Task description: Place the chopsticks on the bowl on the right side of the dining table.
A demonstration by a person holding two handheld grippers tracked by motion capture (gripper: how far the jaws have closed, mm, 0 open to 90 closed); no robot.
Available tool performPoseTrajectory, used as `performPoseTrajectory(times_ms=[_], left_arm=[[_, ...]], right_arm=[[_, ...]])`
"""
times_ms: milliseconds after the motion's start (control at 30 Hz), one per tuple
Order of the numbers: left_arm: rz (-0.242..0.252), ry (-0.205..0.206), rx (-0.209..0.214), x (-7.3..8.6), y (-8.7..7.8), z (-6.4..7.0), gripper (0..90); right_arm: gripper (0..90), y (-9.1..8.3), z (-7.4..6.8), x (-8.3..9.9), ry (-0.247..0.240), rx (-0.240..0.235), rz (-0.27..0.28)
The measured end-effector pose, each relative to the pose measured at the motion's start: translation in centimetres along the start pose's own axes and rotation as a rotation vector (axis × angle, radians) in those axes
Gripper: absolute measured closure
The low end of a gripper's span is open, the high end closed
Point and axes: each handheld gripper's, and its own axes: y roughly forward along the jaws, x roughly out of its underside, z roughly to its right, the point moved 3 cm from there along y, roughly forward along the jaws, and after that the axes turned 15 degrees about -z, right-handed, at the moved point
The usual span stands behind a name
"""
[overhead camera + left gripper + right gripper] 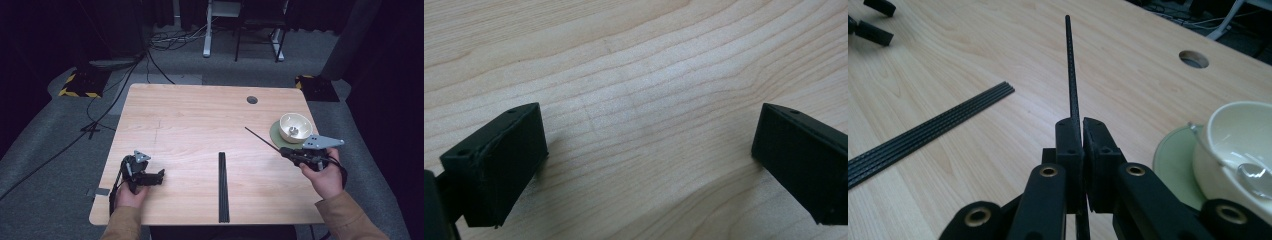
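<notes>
Black rod (1071, 70): thin, straight, dotted along its length; clamped at its near end between the two jaws of the right gripper (1082, 131), running forward and slightly up over the table, well clear of the wood in the right gripper view.
Rod in the high view (262, 138): slanting from the gripper toward the upper left, free tip out over bare tabletop, left of the bowl.
Right gripper (292, 152): held in the right hand (327, 176) near the table's right edge, jaws pressed together on the rod — no gap visible beside it; grey three-cornered plate on top.
Left gripper (160, 176): in the left hand (131, 195) near the front left corner, low over the wood; jaws wide apart, bare wood grain between them in the left gripper view, nothing held.
Bundle of rods (223, 186): several black rods lying side by side, flat on the table, running from the front edge toward the middle; between the two grippers, apart from both. Also seen at the left of the right gripper view (933, 131).
Bowl (295, 127): cream, upright, on a pale green saucer (276, 136) — just beyond the right gripper; something clear and glassy inside (1252, 176), too blurred to tell what.
Table (195, 115): light wood, round cable hole (252, 100) near the far edge.
</notes>
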Motion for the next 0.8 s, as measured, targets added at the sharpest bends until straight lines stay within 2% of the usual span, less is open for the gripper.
performPoseTrajectory(times_ms=[200,467,600,733,800], left_arm=[[0.004,0.035,0.017,0.1,0.0,-0.4,2.4],[0.006,0.036,0.018,0.1,-0.1,-0.4,3.1],[0.005,0.035,0.017,0.1,-0.1,-0.4,3.1],[0.005,0.036,0.016,0.1,-0.1,-0.4,3.2],[0.007,0.035,0.014,0.1,-0.1,-0.4,3.3]], right_arm=[[86.8,-1.1,1.5,-1.1,0.002,0.018,0.028],[86.8,-2.1,4.2,-2.0,0.027,0.02,0.046],[86.8,-1.9,5.7,-2.1,0.038,0.022,0.034],[86.8,-1.6,6.4,-2.1,0.049,0.032,0.032],[86.8,-1.2,7.2,-2.0,0.066,0.041,0.023]])
